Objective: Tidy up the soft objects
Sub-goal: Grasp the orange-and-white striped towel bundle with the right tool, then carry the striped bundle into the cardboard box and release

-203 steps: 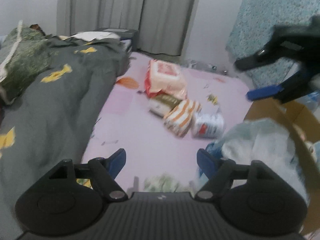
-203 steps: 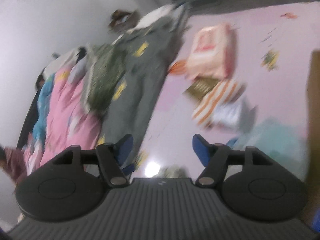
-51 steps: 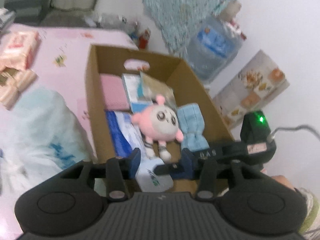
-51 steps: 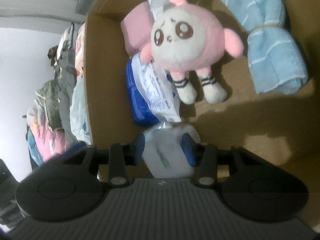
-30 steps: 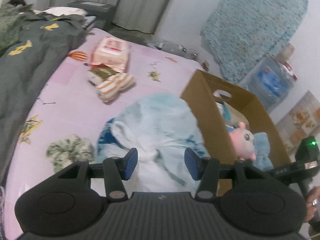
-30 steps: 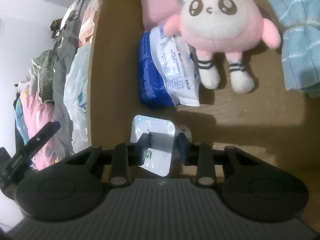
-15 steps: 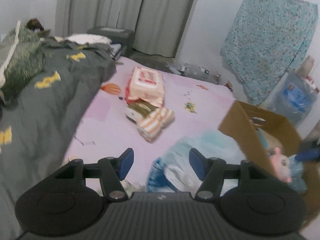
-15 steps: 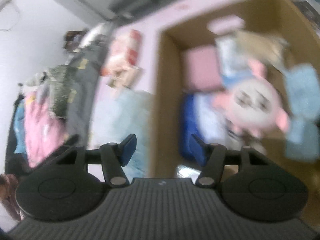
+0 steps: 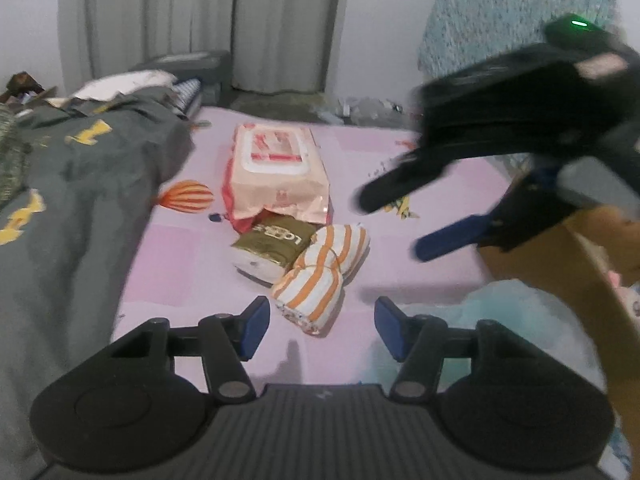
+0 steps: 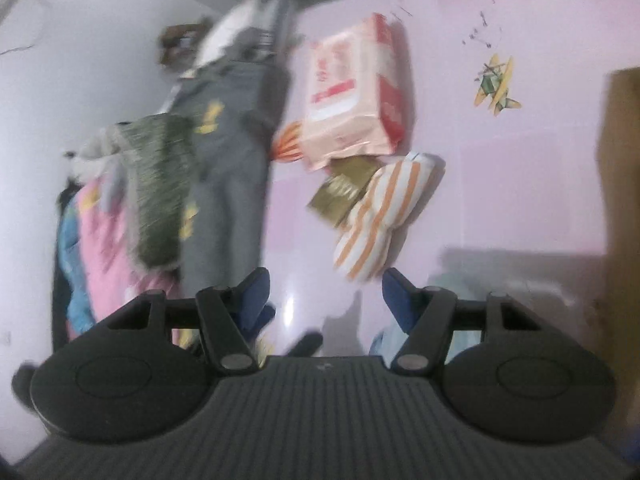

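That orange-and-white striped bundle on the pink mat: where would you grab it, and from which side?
Probably at its tied waist. The striped bundle is pinched in the middle by a band, with a puffy lobe either side, so the narrow part should fit between the fingers of the open left gripper. Come from above, on the near side: the gold packet lies against its far left side.

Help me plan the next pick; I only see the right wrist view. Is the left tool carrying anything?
Observer: No. The left tool is open and empty, its jaws having just been closing a little, above the pink mat. The orange-and-white striped cloth bundle lies just ahead of it.
Operator: What's inside the brown cardboard box at my right edge?
Observer: Past the rim of the brown cardboard box only a small pink patch shows; the rest is hidden.
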A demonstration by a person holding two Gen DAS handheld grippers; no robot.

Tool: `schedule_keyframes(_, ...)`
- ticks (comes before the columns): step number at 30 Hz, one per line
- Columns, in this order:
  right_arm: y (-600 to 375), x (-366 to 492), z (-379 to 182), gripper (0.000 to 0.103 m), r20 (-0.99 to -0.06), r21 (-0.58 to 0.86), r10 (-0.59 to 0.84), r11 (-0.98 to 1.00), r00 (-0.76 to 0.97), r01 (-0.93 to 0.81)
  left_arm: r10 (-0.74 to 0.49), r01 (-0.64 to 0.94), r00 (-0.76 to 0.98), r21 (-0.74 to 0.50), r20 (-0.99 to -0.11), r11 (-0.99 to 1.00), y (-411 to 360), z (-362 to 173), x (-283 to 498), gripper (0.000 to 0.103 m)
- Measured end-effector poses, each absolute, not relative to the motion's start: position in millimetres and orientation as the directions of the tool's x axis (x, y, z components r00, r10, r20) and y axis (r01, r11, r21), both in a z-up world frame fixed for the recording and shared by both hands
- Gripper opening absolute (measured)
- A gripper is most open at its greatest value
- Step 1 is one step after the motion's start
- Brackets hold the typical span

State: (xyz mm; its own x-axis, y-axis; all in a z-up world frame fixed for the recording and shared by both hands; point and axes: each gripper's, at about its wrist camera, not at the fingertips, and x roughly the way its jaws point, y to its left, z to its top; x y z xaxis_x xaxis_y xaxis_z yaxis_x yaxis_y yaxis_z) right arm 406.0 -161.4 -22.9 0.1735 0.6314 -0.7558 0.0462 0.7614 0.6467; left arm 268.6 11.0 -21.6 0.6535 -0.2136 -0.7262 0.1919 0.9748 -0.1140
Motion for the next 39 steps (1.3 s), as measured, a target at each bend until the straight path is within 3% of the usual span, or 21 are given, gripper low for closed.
schedule_keyframes(4,-141.7,429.9,-64.3,0.062,-0.795,0.603,0.588,0.791,0.146,0.099,-0.197,0.181,0.607,-0.108,-0.770,0.978,5.2,-47.2,297.5,0.048)
schedule_keyframes(8,-132.3,446.1,-97.2,0.061,-0.810,0.586,0.573,0.799,0.122,0.139,-0.160,0.150,0.592,-0.086,-0.790,0.985,4.2,-61.7,313.1,0.047)
schedule_keyframes(18,-123.2,445.1,-104.1,0.046,-0.792,0.608,0.596,0.789,0.130,0.087,-0.161,0.117,0.586,-0.113,-0.794,0.987,9.5,-55.0,315.0,0.038)
schedule_keyframes(27,-162.8,397.2,-9.9,0.045,-0.688,0.699,0.686,0.714,0.235,-0.035,-0.227,0.182,0.684,-0.140,-0.693,0.973,-14.9,42.7,255.7,0.038)
schedule_keyframes(33,-247.9,334.0,66.2,0.045,-0.626,0.712,0.691,0.696,0.362,-0.096,-0.374,0.333,0.703,-0.185,-0.605,0.925,-74.6,96.4,203.1,0.038)
schedule_keyframes(39,-343.8,257.1,97.7,0.045,-0.636,0.670,0.614,0.740,0.468,-0.060,-0.537,0.490,0.608,-0.255,-0.585,0.833,-147.6,103.3,157.7,0.038)
